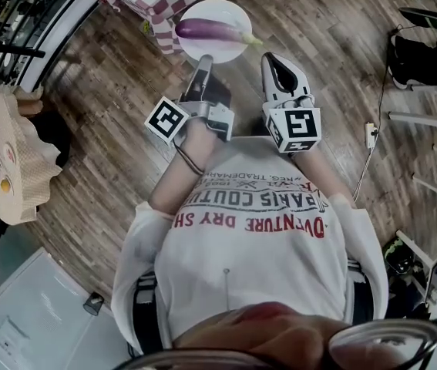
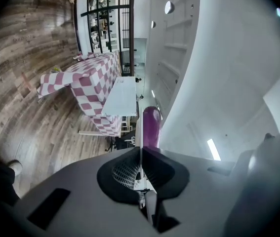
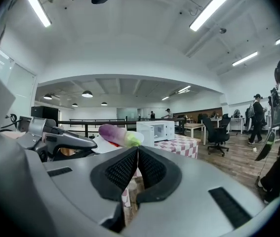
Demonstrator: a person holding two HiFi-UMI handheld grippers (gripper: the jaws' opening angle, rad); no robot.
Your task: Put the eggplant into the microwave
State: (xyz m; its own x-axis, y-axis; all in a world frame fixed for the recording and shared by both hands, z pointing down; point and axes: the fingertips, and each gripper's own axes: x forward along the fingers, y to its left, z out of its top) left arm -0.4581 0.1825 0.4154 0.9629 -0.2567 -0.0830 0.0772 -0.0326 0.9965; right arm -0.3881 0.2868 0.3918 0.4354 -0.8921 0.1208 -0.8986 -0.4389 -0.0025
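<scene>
Left gripper (image 1: pixel 204 62) — clamped on the rim of the white plate (image 1: pixel 227 11), where the eggplant (image 1: pixel 209 28) lies loose; right gripper (image 1: pixel 272 58) closed, empty. Microwave (image 3: pixel 155 130) stands well apart. Likely risk: the one-sided grip tilts — the eggplant rolls off.

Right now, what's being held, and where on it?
Left gripper is shut on the near rim of the white plate carrying the eggplant. Right gripper has its jaws together, with nothing visible between them.
</scene>
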